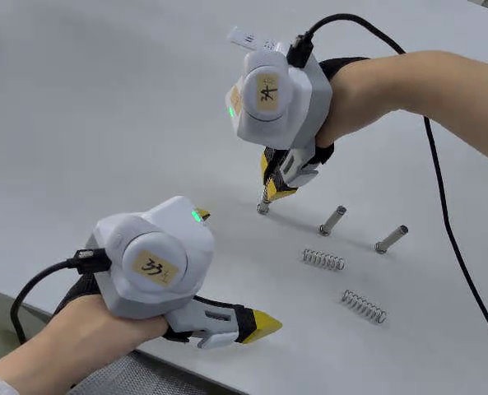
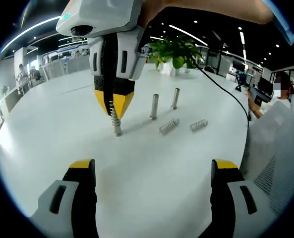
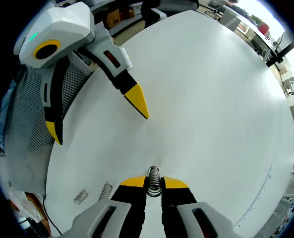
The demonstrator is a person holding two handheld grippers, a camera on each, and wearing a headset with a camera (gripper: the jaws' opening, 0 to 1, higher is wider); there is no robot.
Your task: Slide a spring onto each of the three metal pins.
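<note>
Right tool (image 3: pixel 154 183) is pinching a spring (image 3: pixel 154 178) between its yellow tips and points down at the first pin (image 1: pixel 263 207). In the left gripper view the spring's lower end meets the pin's top; can't tell how far it's on. The pin stands on the white bench (image 1: pixel 104 99). Left tool (image 2: pixel 154 171) is spread wide and holds nothing. It sits low near the bench's front edge, well apart from the pins, facing the right tool. Second pin (image 1: pixel 332 220) and third pin (image 1: pixel 391 239) are bare and continue the row to the right of the first. They look upright in the left gripper view and leaning in the head view. Two loose springs lie flat on the bench on the near side of that row: one spring (image 1: pixel 323 260) near the second pin, the other spring (image 1: pixel 364 306) closer to the front edge. The two are apart from each other and touch neither pin.
</note>
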